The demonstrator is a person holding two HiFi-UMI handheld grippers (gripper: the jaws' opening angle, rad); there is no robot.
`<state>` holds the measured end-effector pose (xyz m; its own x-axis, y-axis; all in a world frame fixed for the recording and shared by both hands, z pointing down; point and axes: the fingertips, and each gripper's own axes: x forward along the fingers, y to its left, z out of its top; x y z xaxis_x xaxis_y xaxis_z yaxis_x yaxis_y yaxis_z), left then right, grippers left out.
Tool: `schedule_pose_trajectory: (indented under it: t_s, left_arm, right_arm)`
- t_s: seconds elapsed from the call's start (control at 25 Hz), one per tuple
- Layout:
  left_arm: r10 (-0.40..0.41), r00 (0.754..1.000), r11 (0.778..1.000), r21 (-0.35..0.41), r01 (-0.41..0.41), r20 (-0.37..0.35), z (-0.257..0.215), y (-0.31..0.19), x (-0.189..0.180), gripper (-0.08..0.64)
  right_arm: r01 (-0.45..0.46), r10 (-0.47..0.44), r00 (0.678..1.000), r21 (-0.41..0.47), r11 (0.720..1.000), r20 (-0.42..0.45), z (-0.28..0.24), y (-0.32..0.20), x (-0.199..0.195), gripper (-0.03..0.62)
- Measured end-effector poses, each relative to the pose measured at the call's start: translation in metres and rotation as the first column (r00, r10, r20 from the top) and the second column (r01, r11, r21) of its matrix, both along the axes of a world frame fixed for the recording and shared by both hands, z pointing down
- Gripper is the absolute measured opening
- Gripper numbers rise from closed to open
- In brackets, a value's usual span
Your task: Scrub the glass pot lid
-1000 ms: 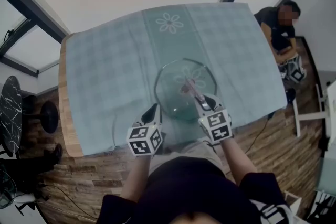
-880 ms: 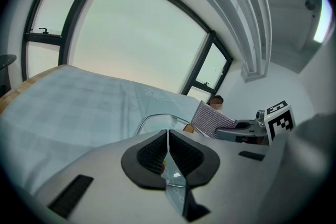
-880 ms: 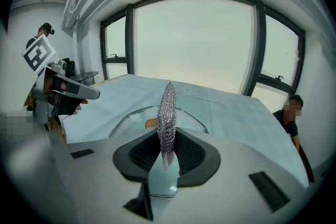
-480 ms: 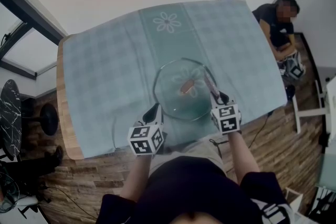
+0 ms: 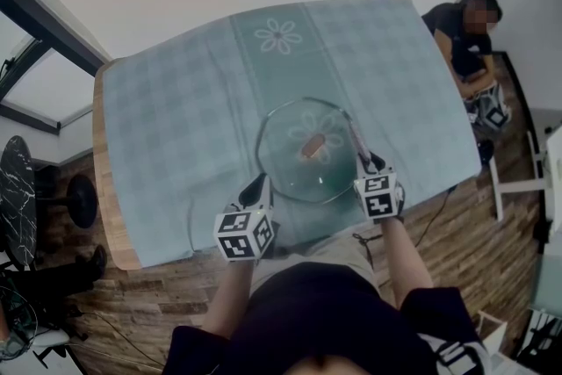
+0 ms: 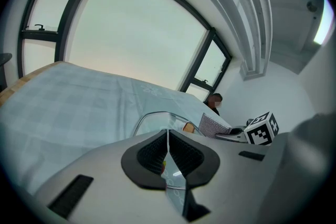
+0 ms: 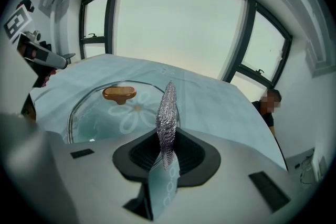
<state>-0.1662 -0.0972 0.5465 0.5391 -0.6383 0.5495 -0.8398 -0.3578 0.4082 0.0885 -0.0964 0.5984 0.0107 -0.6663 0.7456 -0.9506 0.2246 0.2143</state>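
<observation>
The round glass pot lid lies on the tablecloth with its brown wooden knob up. My left gripper is shut on the lid's near left rim; the left gripper view shows the glass edge running between the closed pads. At the lid's right edge, my right gripper is shut on a silvery mesh scrubber. In the right gripper view the scrubber stands up out of the jaws, with the lid and knob to its left.
A teal checked tablecloth with a flower print covers the wooden table; its bare wood edge shows at the left. A person sits beyond the table's far right corner. A black stool stands on the floor at the left.
My right gripper has swung the scrubber from over the lid's middle, by the knob, out to the lid's right edge. The left gripper and the lid have stayed put.
</observation>
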Motion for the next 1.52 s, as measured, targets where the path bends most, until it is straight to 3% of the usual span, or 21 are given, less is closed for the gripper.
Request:
schedule_pose_trajectory:
  t_s: [0.88, 1.2, 1.52]
  left_arm:
    - [-0.012, 1.000, 1.000, -0.009, 0.012, -0.009, 0.001, 0.004, 0.009, 0.012]
    - [-0.024, 1.000, 1.000, -0.003, 0.024, -0.010, -0.002, 0.011, 0.011, 0.012]
    - [-0.037, 0.999, 0.999, -0.001, 0.037, -0.007, -0.004, 0.024, 0.009, 0.012]
  right_arm:
    - [0.124, -0.124, 0.992, -0.029, 0.992, 0.001, 0.016, 0.014, -0.041, 0.081]
    - [0.223, -0.223, 0.975, -0.017, 0.975, -0.019, 0.015, 0.028, -0.067, 0.081]
    - [0.286, -0.286, 0.958, -0.015, 0.958, 0.017, 0.014, 0.043, -0.090, 0.081]
